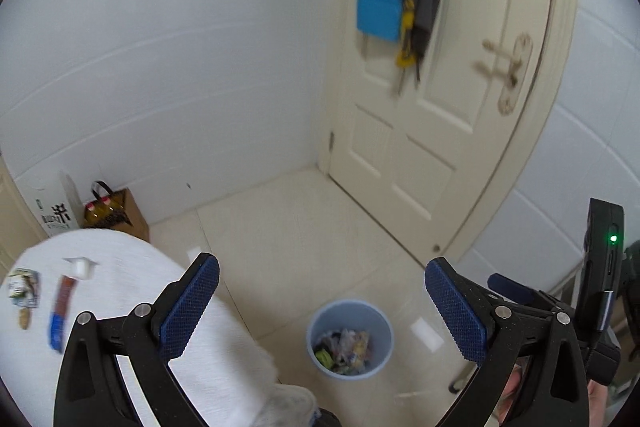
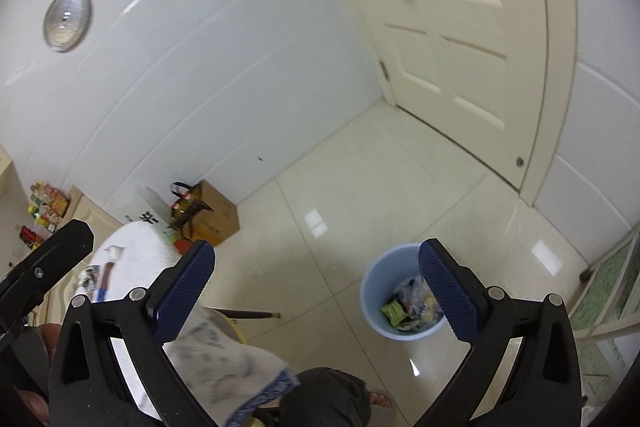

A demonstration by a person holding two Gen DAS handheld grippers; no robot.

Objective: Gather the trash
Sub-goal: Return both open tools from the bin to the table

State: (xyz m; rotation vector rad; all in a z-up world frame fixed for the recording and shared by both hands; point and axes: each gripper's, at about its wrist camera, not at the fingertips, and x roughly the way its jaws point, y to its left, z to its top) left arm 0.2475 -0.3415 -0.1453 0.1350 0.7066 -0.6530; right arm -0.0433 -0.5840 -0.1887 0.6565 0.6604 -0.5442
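Wrappers (image 1: 343, 351) fill the round blue plastic bin (image 1: 316, 323) on glossy tiles. Both claws, left (image 1: 322, 301) and right (image 2: 316, 281), gape empty, pads knurled.

From my right claw (image 2: 316, 267) I look steeply down, its blue-padded jaws spread wide with nothing between them. Past the right finger, a pale blue bin (image 2: 386, 291) stands on the cream floor tiles (image 2: 360, 195), holding crumpled wrappers (image 2: 404, 309), one of them green. At left, the white-clothed desk (image 2: 138, 247) carries a few blurred scraps. Behind it a cardboard box (image 2: 218, 213) sits against the wall. A person's sandalled foot (image 2: 380, 399) shows at the bottom edge.
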